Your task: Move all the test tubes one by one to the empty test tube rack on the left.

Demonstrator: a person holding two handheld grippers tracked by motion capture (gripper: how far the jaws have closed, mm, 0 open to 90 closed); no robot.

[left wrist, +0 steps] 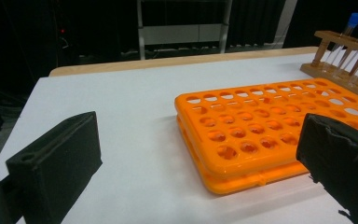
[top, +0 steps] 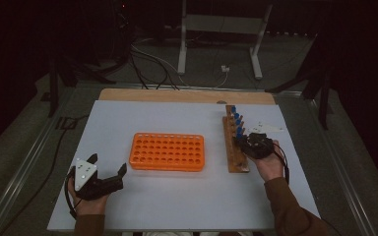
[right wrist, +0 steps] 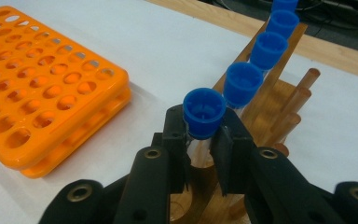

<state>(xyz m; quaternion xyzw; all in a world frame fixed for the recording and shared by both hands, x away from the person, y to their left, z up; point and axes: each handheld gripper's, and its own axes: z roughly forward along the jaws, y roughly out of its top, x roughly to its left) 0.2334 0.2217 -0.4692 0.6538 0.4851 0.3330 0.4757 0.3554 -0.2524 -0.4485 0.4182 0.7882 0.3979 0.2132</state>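
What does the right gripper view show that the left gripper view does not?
Right gripper view: the right gripper shut on the nearest blue-capped tube just below its cap, and the pegs of the wooden rack.
Left gripper view: the left gripper's open fingers over bare table.
Both: the orange rack, with its holes unfilled.

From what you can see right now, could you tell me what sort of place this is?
Probably a lab-style recording bench: an orange tube rack and a wooden rack of blue-capped test tubes sit on a white table, with cables trailing across the dark floor.
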